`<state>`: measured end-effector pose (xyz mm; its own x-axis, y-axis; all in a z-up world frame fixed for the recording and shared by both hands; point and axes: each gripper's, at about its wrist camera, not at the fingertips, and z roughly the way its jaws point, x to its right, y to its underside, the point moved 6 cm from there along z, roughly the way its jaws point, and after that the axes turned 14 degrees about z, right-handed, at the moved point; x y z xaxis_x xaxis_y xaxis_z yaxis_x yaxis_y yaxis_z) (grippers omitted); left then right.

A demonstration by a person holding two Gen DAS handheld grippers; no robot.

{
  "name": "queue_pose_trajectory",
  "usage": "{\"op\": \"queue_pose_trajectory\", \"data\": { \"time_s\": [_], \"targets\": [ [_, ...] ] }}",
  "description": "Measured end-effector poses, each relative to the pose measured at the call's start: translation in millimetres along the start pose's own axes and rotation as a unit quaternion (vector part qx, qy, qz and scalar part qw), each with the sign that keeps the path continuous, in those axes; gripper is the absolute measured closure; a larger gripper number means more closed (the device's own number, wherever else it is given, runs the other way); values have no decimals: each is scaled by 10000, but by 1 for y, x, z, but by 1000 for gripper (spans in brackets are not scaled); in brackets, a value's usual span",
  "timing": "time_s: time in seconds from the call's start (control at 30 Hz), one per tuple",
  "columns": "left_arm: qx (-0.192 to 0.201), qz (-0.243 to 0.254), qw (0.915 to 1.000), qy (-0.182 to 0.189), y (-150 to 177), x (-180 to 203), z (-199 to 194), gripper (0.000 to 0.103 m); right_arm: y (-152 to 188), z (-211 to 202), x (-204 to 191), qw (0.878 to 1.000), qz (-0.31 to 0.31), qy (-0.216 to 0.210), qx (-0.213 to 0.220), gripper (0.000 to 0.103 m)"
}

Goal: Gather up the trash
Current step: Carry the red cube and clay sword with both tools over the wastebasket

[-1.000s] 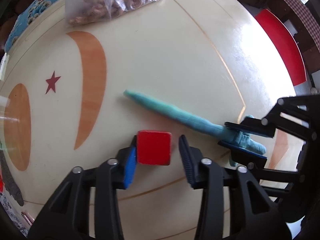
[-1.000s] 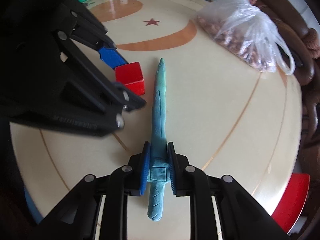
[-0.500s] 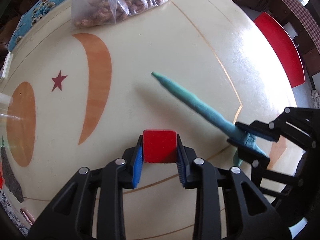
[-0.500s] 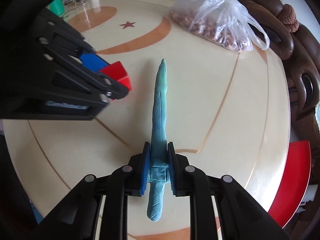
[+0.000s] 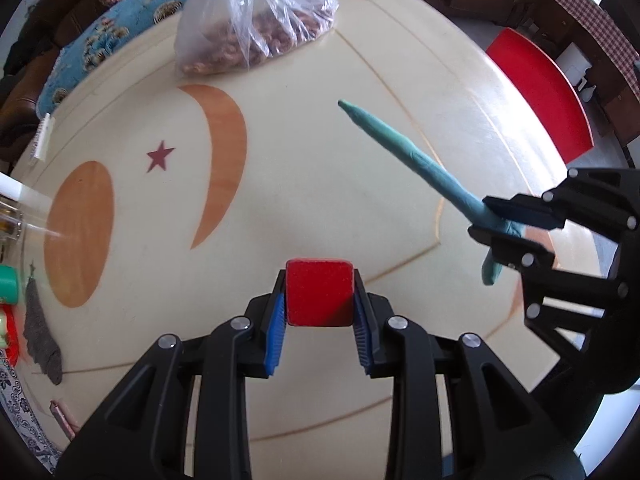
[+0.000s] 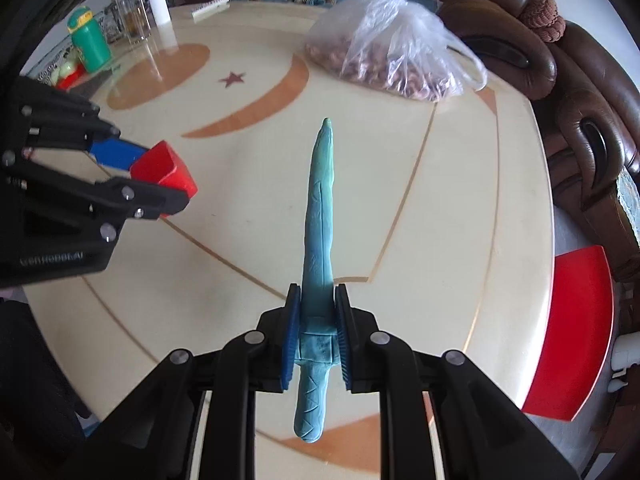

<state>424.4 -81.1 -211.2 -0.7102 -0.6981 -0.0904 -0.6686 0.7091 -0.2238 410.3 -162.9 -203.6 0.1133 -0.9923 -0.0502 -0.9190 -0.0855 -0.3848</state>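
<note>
From my seat the biggest thing in both views is the round cream table (image 5: 360, 208), inlaid with orange crescents and a small dark red star (image 5: 160, 155). Only my right camera shows the brown leather sofa (image 6: 568, 80) curving round from 12 to 3 o'clock, along with the green bottle (image 6: 89, 40), glass jar (image 6: 130, 12) and white roll (image 6: 158, 6) at 10 to 11 o'clock. The red chair seat (image 5: 540, 96) sits at 2 o'clock in the left view and at 4 o'clock in the right. The clear plastic bag (image 5: 256, 28) of brown nuts rests on the table at 12 o'clock in the left view, 1 o'clock in the right. Only my left camera shows the grey cloth (image 5: 40, 336) at 8 o'clock on the table's edge.

The right gripper (image 6: 315, 344) is clamped on the blue-green clay stick (image 6: 320, 216) near its thick end, the tip pointing to 12 o'clock, clear of the table. In the left view that stick runs from 1 to 3 o'clock.

The left gripper (image 5: 319, 322) has just been closing, and its 2 blue pads (image 5: 276, 330) now press both sides of the red block (image 5: 319, 298), which appears lifted off the table. The right view shows this block at 9 o'clock.
</note>
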Motion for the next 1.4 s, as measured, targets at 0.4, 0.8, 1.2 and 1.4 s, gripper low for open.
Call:
{"op": "queue_pose_trajectory", "data": {
  "time_s": [0.4, 0.8, 1.2, 1.4],
  "targets": [
    [454, 97, 9983, -357, 39, 21, -70, 73, 27, -86, -19, 9984, 238, -139, 493, 85],
    [899, 311, 9943, -491, 106, 69, -134, 73, 97, -174, -47, 9952, 291, -235, 900, 85],
    [956, 540, 9938, -144, 170, 126, -139, 73, 184, -206, -65, 9939, 571, -463, 823, 85],
    [868, 609, 9944, 53, 195, 149, -126, 73, 219, -208, -72, 9937, 649, -513, 753, 85]
  ]
}}
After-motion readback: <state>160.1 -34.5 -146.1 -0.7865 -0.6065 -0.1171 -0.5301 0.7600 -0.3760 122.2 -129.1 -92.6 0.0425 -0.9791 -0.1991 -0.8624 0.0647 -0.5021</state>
